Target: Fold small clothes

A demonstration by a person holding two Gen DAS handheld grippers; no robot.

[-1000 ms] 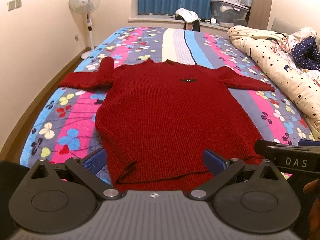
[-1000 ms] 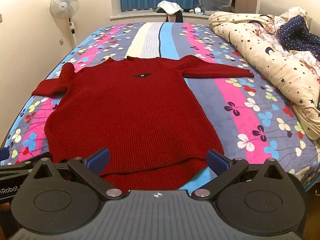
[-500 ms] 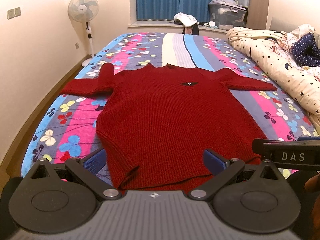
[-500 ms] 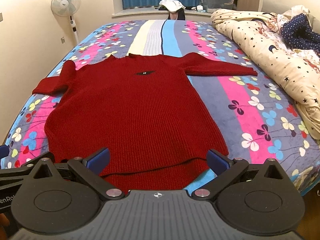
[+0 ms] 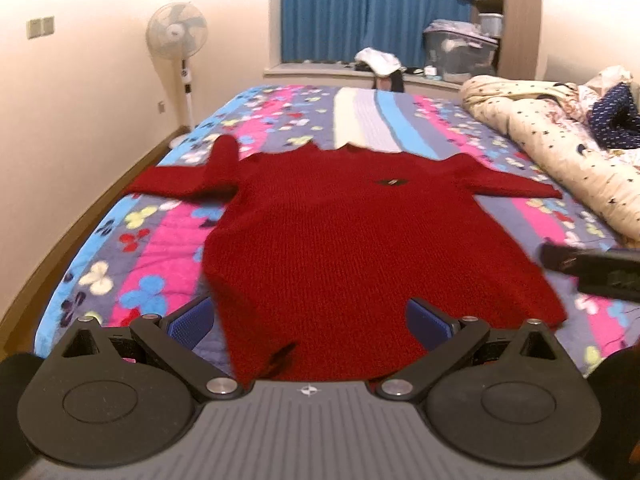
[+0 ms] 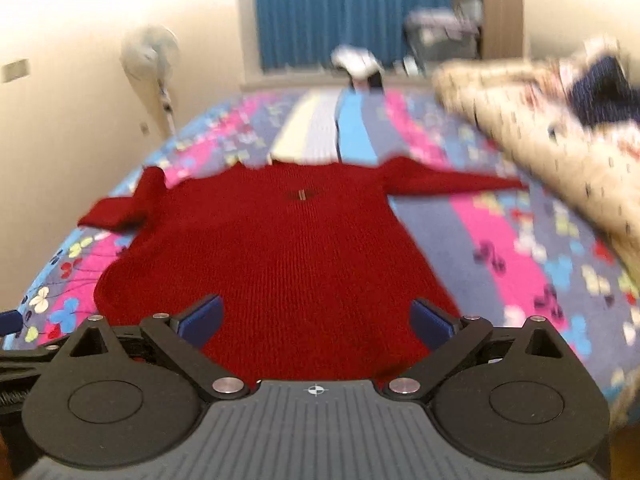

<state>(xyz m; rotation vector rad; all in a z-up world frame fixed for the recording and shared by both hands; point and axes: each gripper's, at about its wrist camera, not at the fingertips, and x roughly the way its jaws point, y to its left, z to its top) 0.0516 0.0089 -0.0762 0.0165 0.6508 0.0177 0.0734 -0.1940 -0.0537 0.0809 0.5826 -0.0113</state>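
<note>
A dark red knit sweater (image 5: 352,240) (image 6: 288,248) lies flat, front up, on the bed, hem toward me and both sleeves spread out. Its left sleeve (image 5: 188,180) is bent back near the cuff. My left gripper (image 5: 310,320) hovers open over the hem's left part, blue pads wide apart and empty. Open too, my right gripper (image 6: 316,316) hangs above the hem's right part with nothing between its pads. The right gripper's body shows at the right edge of the left wrist view (image 5: 596,272). The right wrist view is motion-blurred.
The bed has a striped floral cover (image 5: 152,252) (image 6: 504,248). A rolled star-print duvet (image 5: 560,152) lies along its right side. A standing fan (image 5: 178,36) is by the left wall. Blue curtains and storage boxes (image 5: 460,52) stand at the far end.
Both grippers have risen and tilted up, so the sweater sits lower in both views. The right wrist view has become blurred. The sweater itself has not moved.
</note>
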